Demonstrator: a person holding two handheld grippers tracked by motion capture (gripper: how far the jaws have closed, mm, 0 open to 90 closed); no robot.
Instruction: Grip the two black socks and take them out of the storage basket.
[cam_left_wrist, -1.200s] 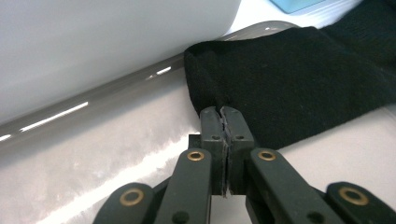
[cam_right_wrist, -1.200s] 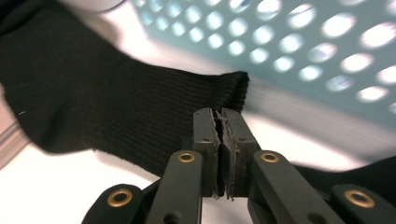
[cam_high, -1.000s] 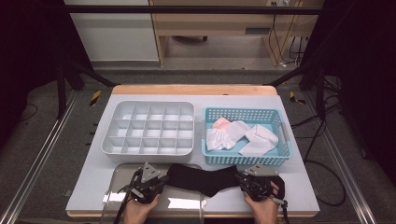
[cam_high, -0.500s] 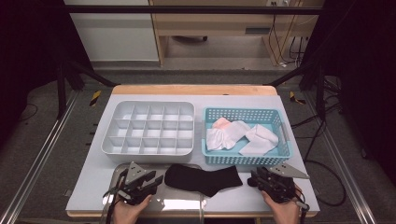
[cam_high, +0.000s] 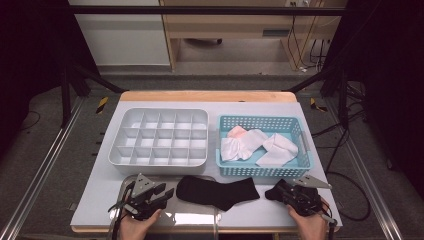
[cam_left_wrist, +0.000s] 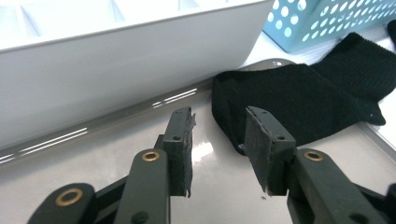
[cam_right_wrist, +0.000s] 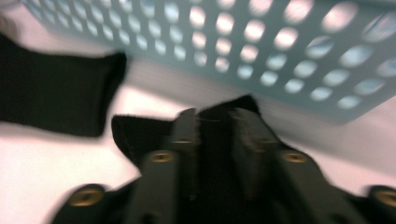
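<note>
Since the earlier frame both grippers had drawn apart. The left gripper (cam_left_wrist: 218, 140), jaws spread, waited at the nine o'clock end of the black sock (cam_high: 217, 191), probably to fold it. The right gripper (cam_right_wrist: 215, 122) pinched a second sock (cam_high: 274, 192) at three o'clock.

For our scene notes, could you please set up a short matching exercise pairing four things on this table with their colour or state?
Things:
1. left gripper
2. right gripper
3. basket
4. divided tray

States:
A. light blue, holds white cloths
B. shut on a black sock
C. white, compartments empty
D. open, fingers apart over a shiny metal tray

Pairs: 1-D, 2-B, 3-A, 4-C
</note>
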